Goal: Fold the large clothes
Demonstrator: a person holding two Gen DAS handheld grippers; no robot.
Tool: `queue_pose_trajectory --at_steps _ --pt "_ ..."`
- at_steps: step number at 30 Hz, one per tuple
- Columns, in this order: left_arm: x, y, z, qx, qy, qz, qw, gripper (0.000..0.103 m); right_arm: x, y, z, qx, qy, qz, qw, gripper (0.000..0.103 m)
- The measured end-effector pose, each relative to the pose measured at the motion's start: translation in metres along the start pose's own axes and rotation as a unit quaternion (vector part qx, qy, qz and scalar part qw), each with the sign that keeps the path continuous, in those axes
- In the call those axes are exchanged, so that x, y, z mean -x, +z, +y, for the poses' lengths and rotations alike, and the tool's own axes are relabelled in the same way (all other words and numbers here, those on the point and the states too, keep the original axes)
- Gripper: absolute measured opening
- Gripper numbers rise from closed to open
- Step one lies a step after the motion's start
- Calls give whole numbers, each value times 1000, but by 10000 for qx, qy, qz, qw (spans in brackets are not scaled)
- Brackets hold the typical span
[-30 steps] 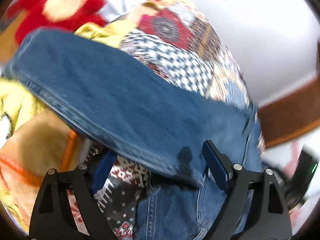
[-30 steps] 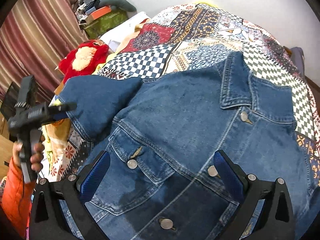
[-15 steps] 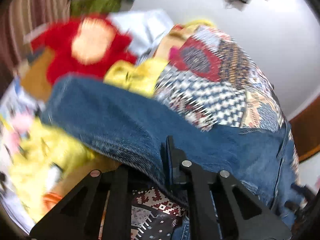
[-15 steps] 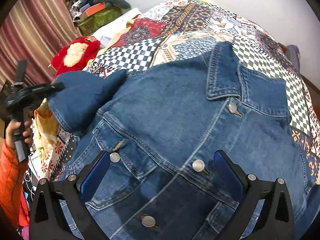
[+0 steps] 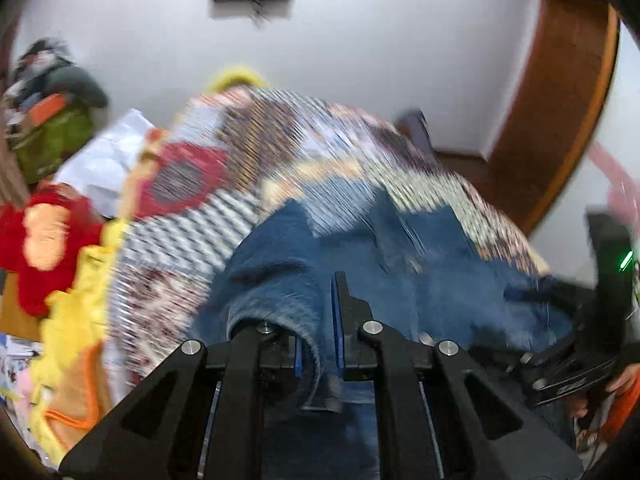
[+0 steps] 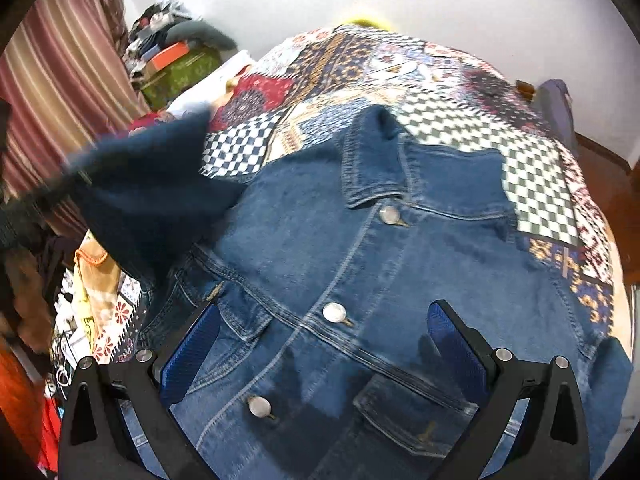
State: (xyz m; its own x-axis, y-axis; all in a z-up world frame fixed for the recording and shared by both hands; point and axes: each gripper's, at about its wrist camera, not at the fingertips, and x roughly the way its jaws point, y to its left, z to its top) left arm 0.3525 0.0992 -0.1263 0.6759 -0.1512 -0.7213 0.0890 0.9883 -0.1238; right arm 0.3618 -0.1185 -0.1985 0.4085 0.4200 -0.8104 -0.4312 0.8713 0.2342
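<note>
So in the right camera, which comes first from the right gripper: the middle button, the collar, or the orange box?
Nearest to the right gripper first:
1. Middle button, just ahead between the open jaws.
2. Collar, farther up the jacket.
3. Orange box, far back on the left by the curtain.

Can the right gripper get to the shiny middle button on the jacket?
Probably yes. The right gripper hangs open just above the denim jacket, and the middle button lies bare ahead of its fingertips, with nothing covering it.
</note>
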Motion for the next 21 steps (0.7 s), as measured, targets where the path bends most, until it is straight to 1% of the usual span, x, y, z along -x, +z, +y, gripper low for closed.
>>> queue_pose_trajectory --at_steps 3,5,7,8,9,10,11,12,16,19,21 --pt "-31 -19 -27 -113 -269 492 9984 11 10 -6 -11 -106 -43 -20 9999 103" --pt "-50 -35 -45 -122 -462 855 9952 11 16 -11 -19 -145 -92 -16 9999 103" --pt "-61 -49 -57 -164 -464 1091 9928 13 19 -16 -26 -180 -162 7 9997 103" --pt "-67 -56 -61 -191 -480 1221 9912 16 20 -18 -27 -200 -182 8 9996 103" --pt "-72 -63 -65 -188 -527 1362 9891 26 22 -20 -30 -241 -195 9 9995 103" --pt "-75 -66 -66 -180 -589 1458 9874 31 23 -21 -32 -261 -189 9 9995 103" --pt "-75 -72 -69 -168 -685 1544 9855 40 25 -22 -33 -279 -187 -5 9994 103" --pt "-73 -77 -72 -187 -728 1557 9849 46 26 -23 -33 -270 -217 -32 9994 103" --pt "-55 -77 -72 -401 -520 1392 9881 53 32 -20 -28 -41 -393 -124 9991 103" --pt "-34 -68 -54 -266 -467 1165 9917 59 37 -14 -16 102 -331 -207 9992 103" --pt "-19 -64 -38 -137 -333 993 9944 69 38 -8 -4 262 -241 -235 9991 103"
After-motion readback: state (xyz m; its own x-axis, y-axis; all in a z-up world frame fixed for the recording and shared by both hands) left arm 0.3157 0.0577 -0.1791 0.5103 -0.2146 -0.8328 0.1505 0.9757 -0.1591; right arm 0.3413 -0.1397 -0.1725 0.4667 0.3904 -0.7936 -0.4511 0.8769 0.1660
